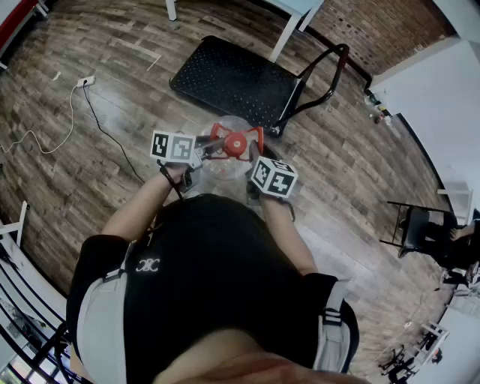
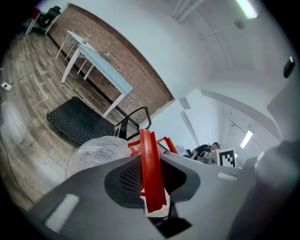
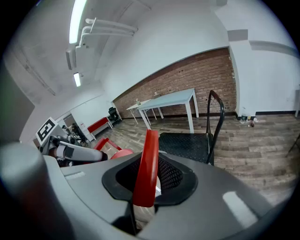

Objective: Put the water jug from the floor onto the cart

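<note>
The clear water jug [image 1: 227, 161] has a red cap and a red carrying handle [image 1: 234, 141]. It sits between my two grippers, just short of the near edge of the black cart [image 1: 229, 79]. My left gripper [image 1: 198, 152] is shut on the left arm of the red handle [image 2: 151, 171]. My right gripper [image 1: 253, 171] is shut on the right arm of the handle [image 3: 146, 164]. The jug's clear body [image 2: 96, 150] shows below the left jaws. The cart's deck [image 3: 185, 142] and black push bar [image 3: 214, 119] lie straight ahead. Whether the jug touches the floor I cannot tell.
A white table [image 1: 296, 15] stands behind the cart. A white cable with a power strip [image 1: 84, 81] trails over the wood floor at left. A black chair [image 1: 409, 229] and a seated person [image 1: 454, 244] are at right, and a railing [image 1: 22, 300] is at lower left.
</note>
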`<state>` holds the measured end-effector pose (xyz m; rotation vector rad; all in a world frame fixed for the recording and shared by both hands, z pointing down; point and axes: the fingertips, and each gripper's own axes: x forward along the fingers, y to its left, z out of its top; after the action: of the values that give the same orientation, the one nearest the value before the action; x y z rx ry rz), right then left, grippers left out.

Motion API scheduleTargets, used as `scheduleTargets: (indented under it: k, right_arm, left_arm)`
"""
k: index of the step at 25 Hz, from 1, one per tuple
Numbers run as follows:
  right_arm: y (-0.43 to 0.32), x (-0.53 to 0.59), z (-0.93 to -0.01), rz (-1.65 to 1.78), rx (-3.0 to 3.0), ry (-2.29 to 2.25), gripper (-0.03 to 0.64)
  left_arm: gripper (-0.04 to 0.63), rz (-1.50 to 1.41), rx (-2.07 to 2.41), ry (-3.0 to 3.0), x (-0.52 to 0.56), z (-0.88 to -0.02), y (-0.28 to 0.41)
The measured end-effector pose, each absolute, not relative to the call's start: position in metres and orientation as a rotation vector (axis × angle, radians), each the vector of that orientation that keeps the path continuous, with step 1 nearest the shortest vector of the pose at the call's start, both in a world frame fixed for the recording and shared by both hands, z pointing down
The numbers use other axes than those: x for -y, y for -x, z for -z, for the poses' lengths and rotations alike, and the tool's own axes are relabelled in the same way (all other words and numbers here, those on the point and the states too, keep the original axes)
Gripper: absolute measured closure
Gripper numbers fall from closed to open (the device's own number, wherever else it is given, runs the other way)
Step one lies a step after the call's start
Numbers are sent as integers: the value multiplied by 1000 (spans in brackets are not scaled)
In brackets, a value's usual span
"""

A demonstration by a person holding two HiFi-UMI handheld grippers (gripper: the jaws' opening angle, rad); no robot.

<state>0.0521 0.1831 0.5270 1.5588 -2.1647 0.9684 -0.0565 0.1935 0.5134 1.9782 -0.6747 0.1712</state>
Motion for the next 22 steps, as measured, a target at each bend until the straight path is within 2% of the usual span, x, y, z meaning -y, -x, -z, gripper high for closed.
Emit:
scheduleTargets:
  k: [22]
  right_arm:
    - [-54,-188,-528,-998,2192,-1560,529]
  left_arm:
    - [520,-172,681,-1981,-198,-514,54]
